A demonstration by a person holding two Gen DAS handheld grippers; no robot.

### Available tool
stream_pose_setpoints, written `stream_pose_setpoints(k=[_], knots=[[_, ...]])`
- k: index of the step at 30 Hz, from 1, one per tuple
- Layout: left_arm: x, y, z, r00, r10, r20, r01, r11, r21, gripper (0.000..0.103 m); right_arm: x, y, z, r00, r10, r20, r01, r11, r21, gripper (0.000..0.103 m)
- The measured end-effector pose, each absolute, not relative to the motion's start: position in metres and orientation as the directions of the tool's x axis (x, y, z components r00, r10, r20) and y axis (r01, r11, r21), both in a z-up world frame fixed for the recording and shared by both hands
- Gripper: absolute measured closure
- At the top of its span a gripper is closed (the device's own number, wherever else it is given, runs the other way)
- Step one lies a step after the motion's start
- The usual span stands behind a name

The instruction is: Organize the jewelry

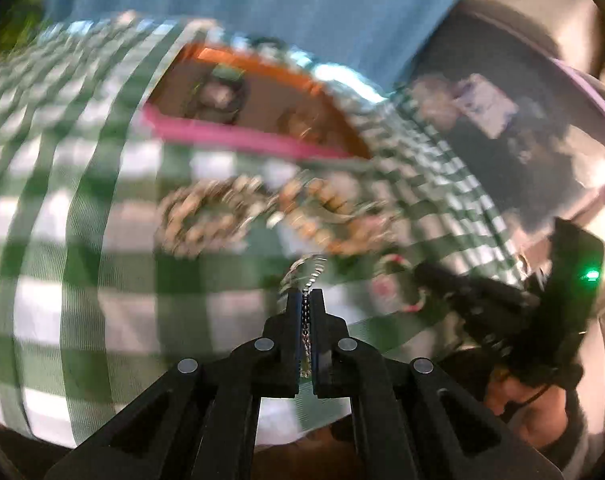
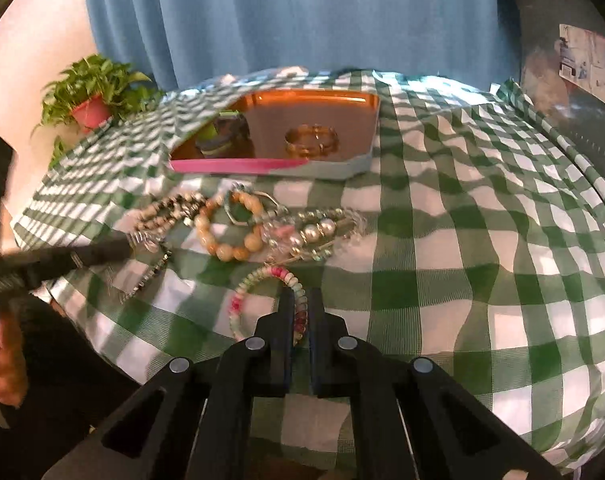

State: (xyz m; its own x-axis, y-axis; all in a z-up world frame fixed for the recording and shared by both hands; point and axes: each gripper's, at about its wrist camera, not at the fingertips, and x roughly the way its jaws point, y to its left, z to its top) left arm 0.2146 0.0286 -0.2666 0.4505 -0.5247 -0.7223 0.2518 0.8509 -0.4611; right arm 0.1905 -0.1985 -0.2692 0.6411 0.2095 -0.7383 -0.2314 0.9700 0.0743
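Note:
In the blurred left wrist view my left gripper (image 1: pixel 305 296) is shut on a thin silver chain (image 1: pixel 307 274) that runs between its fingers, just above the checked cloth. Beyond it lies a heap of bead bracelets (image 1: pixel 230 216). My right gripper (image 2: pixel 301 300) is shut on a pink, white and green bead bracelet (image 2: pixel 262 273), which rests low on the cloth. The right wrist view also shows the left gripper (image 2: pixel 128 244) at the left with the chain (image 2: pixel 158 266) trailing from its tip. Behind stands an orange tray with a pink front rim (image 2: pixel 230 166), holding a gold bangle (image 2: pixel 311 140).
The heap holds a peach bead bracelet (image 2: pixel 230 240) and a pearl piece (image 2: pixel 322 232). A green-grey item (image 2: pixel 222 136) sits in the tray's left part. A potted plant (image 2: pixel 90 96) stands at the far left, before a blue curtain (image 2: pixel 302 20). A hand (image 2: pixel 2 368) shows lower left.

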Motion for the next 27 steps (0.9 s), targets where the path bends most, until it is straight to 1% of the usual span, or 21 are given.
stream_pose_setpoints(k=[1, 2, 3, 4, 5, 6, 8, 12, 15, 16, 17, 18, 19, 20, 21, 22, 23, 24, 25, 26, 27], knots=[[0.215, 0.031, -0.27, 0.446, -0.51, -0.735, 0.239, 0.86, -0.452, 0.099, 0.19, -0.199, -0.27, 0.642, 0.201, -0.74, -0.225, 0.972, 0.069, 0.096], [0.216, 0.031, -0.27, 0.445, -0.515, -0.732, 0.241, 0.857, -0.456, 0.097, 0.191, -0.2, -0.271, 0.642, 0.193, -0.742, -0.215, 0.974, 0.067, 0.09], [0.216, 0.031, -0.27, 0.442, -0.518, -0.732, 0.241, 0.855, -0.459, 0.097, 0.192, -0.201, -0.272, 0.638, 0.187, -0.746, -0.207, 0.976, 0.068, 0.078], [0.216, 0.03, -0.27, 0.443, -0.518, -0.732, 0.238, 0.855, -0.46, 0.097, 0.193, -0.203, -0.272, 0.632, 0.216, -0.745, -0.212, 0.972, 0.102, 0.073], [0.215, 0.029, -0.27, 0.447, -0.516, -0.73, 0.243, 0.856, -0.456, 0.097, 0.192, -0.205, -0.269, 0.63, 0.272, -0.727, -0.229, 0.96, 0.161, 0.061], [0.214, 0.027, -0.269, 0.455, -0.508, -0.732, 0.258, 0.862, -0.437, 0.097, 0.192, -0.206, -0.267, 0.634, 0.294, -0.715, -0.235, 0.954, 0.183, 0.046], [0.21, 0.022, -0.268, 0.468, -0.485, -0.739, 0.287, 0.874, -0.392, 0.096, 0.19, -0.198, -0.265, 0.647, 0.275, -0.711, -0.245, 0.958, 0.148, 0.037], [0.209, 0.011, -0.266, 0.491, -0.443, -0.75, 0.324, 0.892, -0.315, 0.092, 0.193, -0.178, -0.278, 0.601, 0.254, -0.758, -0.293, 0.952, 0.087, 0.037], [0.208, 0.006, -0.264, 0.481, -0.467, -0.743, 0.36, 0.877, -0.318, 0.074, 0.19, -0.164, -0.281, 0.625, 0.184, -0.759, -0.321, 0.946, -0.034, 0.038], [0.208, 0.005, -0.263, 0.474, -0.48, -0.738, 0.373, 0.869, -0.326, 0.063, 0.19, -0.166, -0.281, 0.625, 0.187, -0.758, -0.32, 0.947, -0.03, 0.038], [0.206, 0.0, -0.263, 0.469, -0.487, -0.736, 0.393, 0.862, -0.32, 0.055, 0.191, -0.168, -0.281, 0.623, 0.193, -0.758, -0.317, 0.948, -0.018, 0.041], [0.205, -0.003, -0.262, 0.469, -0.484, -0.739, 0.404, 0.862, -0.308, 0.052, 0.191, -0.169, -0.282, 0.628, 0.185, -0.756, -0.311, 0.95, -0.026, 0.046], [0.204, -0.008, -0.261, 0.481, -0.458, -0.747, 0.414, 0.87, -0.266, 0.051, 0.19, -0.17, -0.281, 0.631, 0.183, -0.754, -0.308, 0.951, -0.027, 0.051], [0.202, -0.011, -0.261, 0.495, -0.437, -0.751, 0.414, 0.878, -0.238, 0.051, 0.191, -0.171, -0.28, 0.634, 0.182, -0.752, -0.306, 0.952, -0.027, 0.063], [0.201, -0.015, -0.262, 0.51, -0.416, -0.753, 0.414, 0.886, -0.209, 0.051, 0.191, -0.172, -0.28, 0.638, 0.178, -0.749, -0.301, 0.953, -0.029, 0.067], [0.2, -0.017, -0.262, 0.517, -0.402, -0.756, 0.415, 0.89, -0.19, 0.051, 0.192, -0.173, -0.28, 0.639, 0.178, -0.748, -0.298, 0.954, -0.027, 0.067], [0.199, -0.02, -0.262, 0.523, -0.384, -0.761, 0.415, 0.894, -0.165, 0.052, 0.192, -0.173, -0.28, 0.64, 0.178, -0.747, -0.3, 0.954, -0.03, 0.07], [0.199, -0.023, -0.262, 0.528, -0.366, -0.766, 0.417, 0.898, -0.142, 0.053, 0.192, -0.172, -0.279, 0.642, 0.177, -0.746, -0.303, 0.952, -0.035, 0.076], [0.199, -0.025, -0.262, 0.534, -0.348, -0.771, 0.413, 0.903, -0.121, 0.072, 0.192, -0.172, -0.279, 0.643, 0.176, -0.745, -0.304, 0.952, -0.037, 0.082], [0.202, -0.022, -0.262, 0.525, -0.357, -0.773, 0.403, 0.904, -0.143, 0.1, 0.193, -0.171, -0.279, 0.644, 0.172, -0.746, -0.302, 0.952, -0.041, 0.092], [0.208, -0.015, -0.263, 0.495, -0.4, -0.771, 0.38, 0.898, -0.222, 0.1, 0.194, -0.172, -0.278, 0.643, 0.171, -0.747, -0.299, 0.954, -0.038, 0.092]])
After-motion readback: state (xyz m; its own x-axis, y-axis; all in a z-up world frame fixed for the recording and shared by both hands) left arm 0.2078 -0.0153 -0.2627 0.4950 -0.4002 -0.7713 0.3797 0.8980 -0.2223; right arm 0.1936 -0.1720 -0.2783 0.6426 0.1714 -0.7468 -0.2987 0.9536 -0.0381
